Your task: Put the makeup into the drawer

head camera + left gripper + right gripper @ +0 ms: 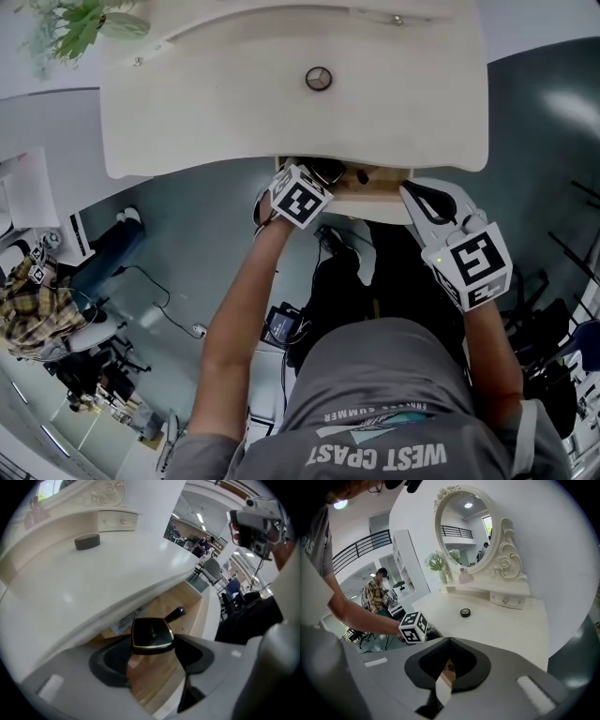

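L tongs, jaws wide, clamp black gold-trimmed compact over open wooden drawer, dark stick-shaped item at compact's 1 o'clock; R tongs, jaws together & empty, at 3 o'clock.

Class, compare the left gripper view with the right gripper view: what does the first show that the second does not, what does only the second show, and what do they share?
Only the left gripper view: the black compact clamped in the left gripper, and a black tube lying in the open drawer. Only the right gripper view: the oval mirror, the plant beside it, and the left gripper's marker cube. Both: the white tabletop and the small round case on it.
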The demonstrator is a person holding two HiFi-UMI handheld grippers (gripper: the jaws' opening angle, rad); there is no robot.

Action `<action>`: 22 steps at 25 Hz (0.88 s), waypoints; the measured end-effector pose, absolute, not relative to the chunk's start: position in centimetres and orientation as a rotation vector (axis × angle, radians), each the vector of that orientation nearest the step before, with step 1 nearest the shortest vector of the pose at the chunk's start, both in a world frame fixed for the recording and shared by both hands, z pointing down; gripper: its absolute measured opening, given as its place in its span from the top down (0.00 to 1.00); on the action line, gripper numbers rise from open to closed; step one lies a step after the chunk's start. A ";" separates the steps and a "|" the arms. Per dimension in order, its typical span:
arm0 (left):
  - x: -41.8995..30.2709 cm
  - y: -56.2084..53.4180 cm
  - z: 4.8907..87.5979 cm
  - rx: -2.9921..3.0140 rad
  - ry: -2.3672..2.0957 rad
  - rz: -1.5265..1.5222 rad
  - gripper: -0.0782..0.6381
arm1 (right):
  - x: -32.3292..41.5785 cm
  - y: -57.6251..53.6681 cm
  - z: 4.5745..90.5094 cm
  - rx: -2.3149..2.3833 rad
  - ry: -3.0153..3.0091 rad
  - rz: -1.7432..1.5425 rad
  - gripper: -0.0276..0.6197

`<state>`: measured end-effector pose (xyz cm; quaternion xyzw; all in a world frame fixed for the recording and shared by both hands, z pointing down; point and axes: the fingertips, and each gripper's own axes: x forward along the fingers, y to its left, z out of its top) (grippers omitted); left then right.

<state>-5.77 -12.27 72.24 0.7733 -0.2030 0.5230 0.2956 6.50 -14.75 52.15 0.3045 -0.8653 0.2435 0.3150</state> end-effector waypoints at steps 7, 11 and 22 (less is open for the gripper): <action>-5.1 -12.5 73.9 2.003 -0.561 1.364 0.49 | 6.6 -15.2 52.9 0.797 -2.264 0.659 0.95; -4.7 -13.0 74.7 1.979 -0.581 1.338 0.49 | 6.3 -15.3 53.3 0.792 -2.259 0.664 0.95; -3.8 -13.3 76.5 1.946 -0.569 1.346 0.49 | 6.2 -15.3 54.0 0.773 -2.251 0.673 0.95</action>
